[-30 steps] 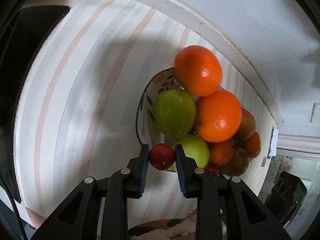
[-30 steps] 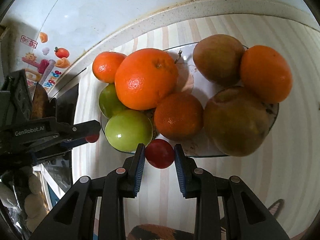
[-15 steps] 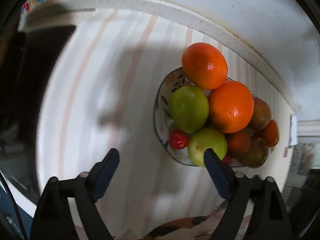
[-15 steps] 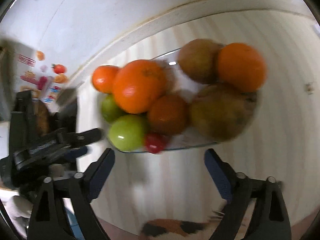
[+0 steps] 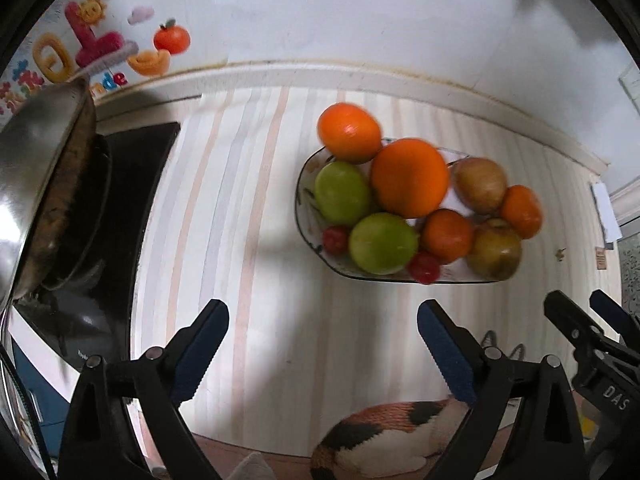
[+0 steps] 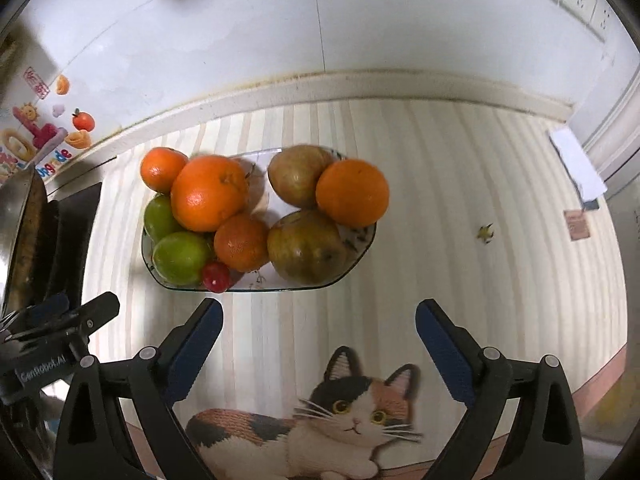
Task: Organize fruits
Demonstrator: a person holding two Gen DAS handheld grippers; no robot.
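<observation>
A glass plate (image 5: 299, 200) on the striped mat holds oranges (image 5: 409, 178), two green apples (image 5: 382, 243), brown pears (image 5: 480, 185) and two small red fruits (image 5: 335, 239) (image 5: 425, 267) at its near edge. My left gripper (image 5: 322, 310) hangs above and in front of the plate. Its jaws are opening wide, with nothing between them. My right gripper (image 6: 319, 307) is likewise back from the plate (image 6: 280, 290), its jaws opening and empty. One red fruit (image 6: 216, 276) shows beside a green apple (image 6: 180, 258) in the right wrist view.
A metal pan (image 5: 36, 184) sits on a black stove (image 5: 132, 184) at the left. The wall (image 5: 360, 20) runs behind the plate, with stickers (image 5: 100, 40) at its left. A cat picture (image 6: 352, 412) marks the mat's near edge. A small scrap (image 6: 485, 233) lies to the right.
Each gripper let go of its small red fruit, which now lies at the plate's edge. Both opened wide and pulled up and back from the plate.
</observation>
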